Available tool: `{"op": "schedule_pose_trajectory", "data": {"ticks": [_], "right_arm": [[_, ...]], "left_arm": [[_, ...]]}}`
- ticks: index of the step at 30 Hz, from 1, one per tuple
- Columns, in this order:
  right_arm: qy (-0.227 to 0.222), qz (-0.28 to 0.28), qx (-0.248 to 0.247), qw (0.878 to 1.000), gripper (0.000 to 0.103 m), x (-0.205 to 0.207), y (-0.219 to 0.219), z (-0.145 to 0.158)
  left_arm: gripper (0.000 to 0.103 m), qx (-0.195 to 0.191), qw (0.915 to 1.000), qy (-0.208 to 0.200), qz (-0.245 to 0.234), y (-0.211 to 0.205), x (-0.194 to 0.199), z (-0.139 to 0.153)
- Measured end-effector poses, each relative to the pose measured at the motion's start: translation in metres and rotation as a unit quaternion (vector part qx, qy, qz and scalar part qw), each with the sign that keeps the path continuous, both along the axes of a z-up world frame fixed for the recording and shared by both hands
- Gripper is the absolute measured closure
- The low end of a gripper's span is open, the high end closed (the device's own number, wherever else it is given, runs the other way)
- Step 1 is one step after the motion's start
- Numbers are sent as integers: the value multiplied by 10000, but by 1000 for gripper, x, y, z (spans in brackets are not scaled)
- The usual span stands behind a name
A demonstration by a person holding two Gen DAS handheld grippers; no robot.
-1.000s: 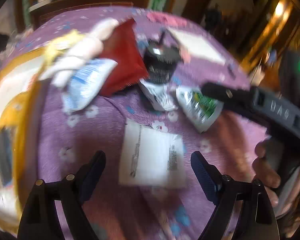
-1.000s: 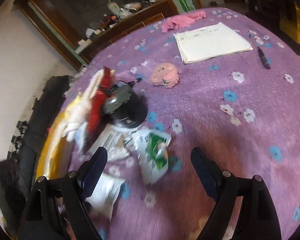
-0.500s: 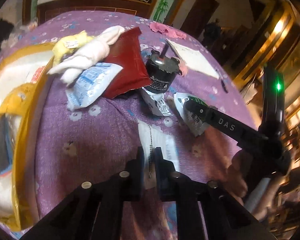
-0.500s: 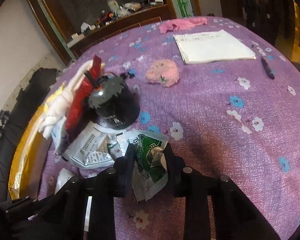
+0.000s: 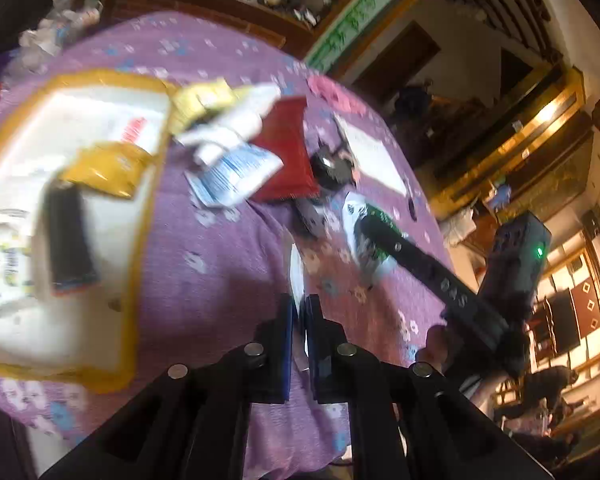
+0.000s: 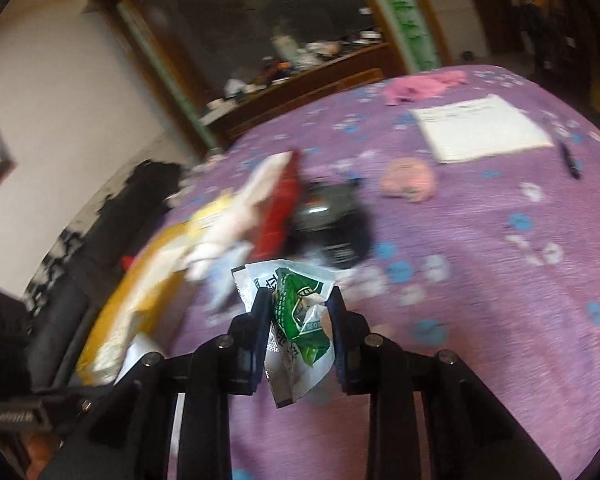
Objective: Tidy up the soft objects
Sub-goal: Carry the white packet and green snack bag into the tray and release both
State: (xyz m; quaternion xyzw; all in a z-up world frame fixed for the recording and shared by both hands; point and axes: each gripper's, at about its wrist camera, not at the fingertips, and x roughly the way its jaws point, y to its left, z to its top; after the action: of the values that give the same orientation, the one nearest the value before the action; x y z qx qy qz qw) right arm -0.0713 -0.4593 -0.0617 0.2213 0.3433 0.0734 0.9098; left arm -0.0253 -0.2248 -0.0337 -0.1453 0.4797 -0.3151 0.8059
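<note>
Counter (image 5: 204, 280) has a yellow-rimmed tray (image 5: 138, 216) with some packets in already, but a pile (image 5: 240, 152) is left outside. Left gripper (image 5: 299, 312) jaws pinch a white packet (image 5: 296, 272), right gripper (image 6: 298, 302) jaws clamp a green-white pouch (image 6: 300, 320) (both lifted, I'd guess).

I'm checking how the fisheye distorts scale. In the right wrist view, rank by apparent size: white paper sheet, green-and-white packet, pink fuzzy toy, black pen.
1. White paper sheet, largest.
2. Green-and-white packet, though it sits close to the lens in the right gripper, so this is unsure.
3. Pink fuzzy toy.
4. Black pen, smallest.
</note>
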Motion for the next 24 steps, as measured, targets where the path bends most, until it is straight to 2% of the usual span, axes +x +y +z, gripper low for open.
{"op": "schedule_pose_trajectory", "data": {"ticks": [6,9,13,19,24], "right_arm": [[-222,776,-29,9967,76,16,60,20],[-62,897,84,9959,76,30,84,20],[221,1109,613,9917,76,45,100,17],[397,1311,604,9887,76,50,117,23],[369,1398,612,9876,76,44,120,24]], "left_arm": [[98,-124,9988,-181,427,42,-10,7],[98,-193,9975,-234,646,66,-15,11],[98,-170,9951,-349,914,90,-13,13],[99,-529,9905,-200,1254,123,0,10],[99,-594,9869,-362,1455,143,5,17]]}}
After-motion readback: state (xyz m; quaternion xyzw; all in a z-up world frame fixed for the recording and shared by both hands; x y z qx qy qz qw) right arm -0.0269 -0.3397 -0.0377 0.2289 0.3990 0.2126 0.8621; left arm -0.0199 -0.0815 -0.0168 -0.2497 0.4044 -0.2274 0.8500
